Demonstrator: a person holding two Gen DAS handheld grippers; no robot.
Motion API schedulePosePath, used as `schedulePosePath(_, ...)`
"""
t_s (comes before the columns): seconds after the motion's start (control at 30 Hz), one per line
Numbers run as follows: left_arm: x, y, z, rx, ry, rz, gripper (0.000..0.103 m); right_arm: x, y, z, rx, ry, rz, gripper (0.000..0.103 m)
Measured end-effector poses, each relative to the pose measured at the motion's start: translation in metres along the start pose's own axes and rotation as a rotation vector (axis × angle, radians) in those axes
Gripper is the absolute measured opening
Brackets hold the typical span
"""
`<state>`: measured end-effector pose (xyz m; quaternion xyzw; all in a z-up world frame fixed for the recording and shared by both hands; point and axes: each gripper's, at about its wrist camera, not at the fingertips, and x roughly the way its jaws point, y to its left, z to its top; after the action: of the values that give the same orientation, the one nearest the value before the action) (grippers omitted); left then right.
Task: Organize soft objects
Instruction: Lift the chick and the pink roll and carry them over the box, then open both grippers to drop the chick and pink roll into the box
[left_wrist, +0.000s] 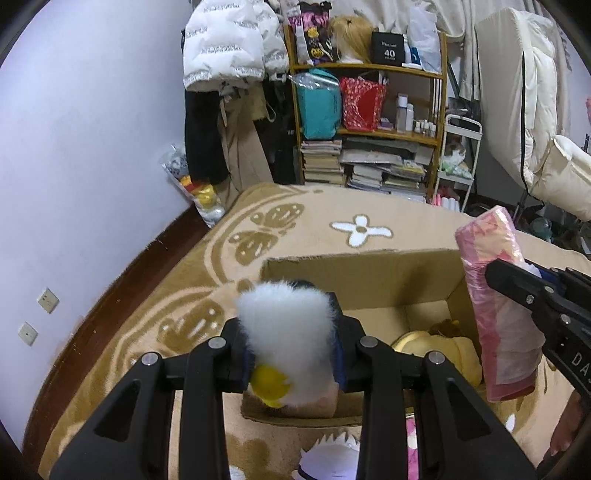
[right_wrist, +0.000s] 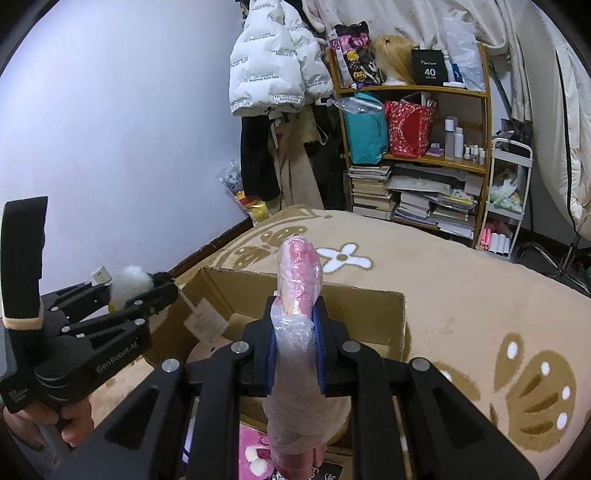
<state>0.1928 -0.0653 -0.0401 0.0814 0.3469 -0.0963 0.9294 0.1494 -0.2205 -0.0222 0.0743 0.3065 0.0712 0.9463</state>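
2 soft things: fluffy white toy (left_wrist: 288, 325), plastic-wrapped pink roll (right_wrist: 299, 284).

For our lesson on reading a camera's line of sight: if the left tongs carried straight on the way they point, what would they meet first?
Probably the open cardboard box: the left tongs, shut on a white fluffy plush toy, point down into it, likely meeting its floor or far wall first. Depth is unclear.
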Motion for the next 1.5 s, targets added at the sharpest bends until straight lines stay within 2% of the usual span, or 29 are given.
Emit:
schedulePosePath(0.13, 0.008, -0.004, -0.006, 0.034, 0.014, 0.011, 0.032, 0.008, -0.002, -0.002, 0.002, 0.018, 0.003, 0.017)
schedulePosePath(0.4, 0.02, -0.002, -0.014, 0.03, 0.058, 0.003, 0.033, 0.021, -0.006, -0.006, 0.016, 0.056, 0.011, 0.018)
schedulePosePath(0.63, 0.026, -0.001, -0.014, 0.038, 0.084, -0.002, 0.034, 0.032, -0.009, -0.017, 0.032, 0.112, 0.004, 0.022)
schedulePosePath(0.67, 0.026, -0.001, -0.014, 0.036, 0.084, -0.006, 0.036, 0.033, -0.009, -0.019, 0.036, 0.119, -0.001, 0.023)
schedulePosePath(0.7, 0.026, -0.001, -0.015, 0.039, 0.083, -0.004, 0.044, 0.033, -0.009, -0.021, 0.037, 0.123, -0.003, 0.023)
schedulePosePath(0.73, 0.027, -0.001, -0.015, 0.045, 0.083, 0.002, 0.053, 0.034, -0.01, -0.022, 0.037, 0.132, -0.012, 0.025)
schedulePosePath(0.8, 0.027, -0.001, -0.016, 0.055, 0.084, 0.007, 0.053, 0.035, -0.009, -0.024, 0.038, 0.149, -0.023, 0.034)
schedulePosePath(0.87, 0.027, 0.001, -0.016, 0.045, 0.091, 0.0, 0.054, 0.034, -0.01, -0.026, 0.037, 0.157, -0.033, 0.049)
schedulePosePath(0.97, 0.024, 0.003, -0.015, 0.028, 0.092, -0.011, 0.061, 0.034, -0.011, -0.028, 0.043, 0.157, -0.039, 0.058)
schedulePosePath(1.03, 0.021, 0.003, -0.015, 0.029, 0.081, -0.007, 0.074, 0.031, -0.012, -0.029, 0.051, 0.156, -0.045, 0.064)
schedulePosePath(1.1, 0.016, 0.004, -0.013, 0.025, 0.067, -0.003, 0.079, 0.027, -0.012, -0.031, 0.06, 0.153, -0.049, 0.069)
schedulePosePath(1.17, 0.013, 0.005, -0.012, 0.019, 0.061, -0.002, 0.083, 0.02, -0.011, -0.031, 0.065, 0.144, -0.045, 0.079)
schedulePosePath(1.27, 0.007, 0.008, -0.011, 0.009, 0.049, 0.006, 0.09, 0.01, -0.01, -0.029, 0.064, 0.123, -0.045, 0.088)
schedulePosePath(1.33, 0.003, 0.009, -0.011, 0.015, 0.053, 0.021, 0.098, 0.002, -0.009, -0.026, 0.061, 0.106, -0.049, 0.089)
schedulePosePath(1.4, -0.005, 0.012, -0.012, 0.012, 0.043, 0.043, 0.1, -0.005, -0.01, -0.024, 0.064, 0.102, -0.054, 0.092)
schedulePosePath(1.47, -0.013, 0.016, -0.013, -0.007, 0.034, 0.051, 0.101, -0.011, -0.011, -0.022, 0.079, 0.111, -0.081, 0.103)
schedulePosePath(1.5, -0.016, 0.019, -0.014, -0.017, 0.034, 0.05, 0.101, -0.013, -0.012, -0.021, 0.087, 0.108, -0.087, 0.103)
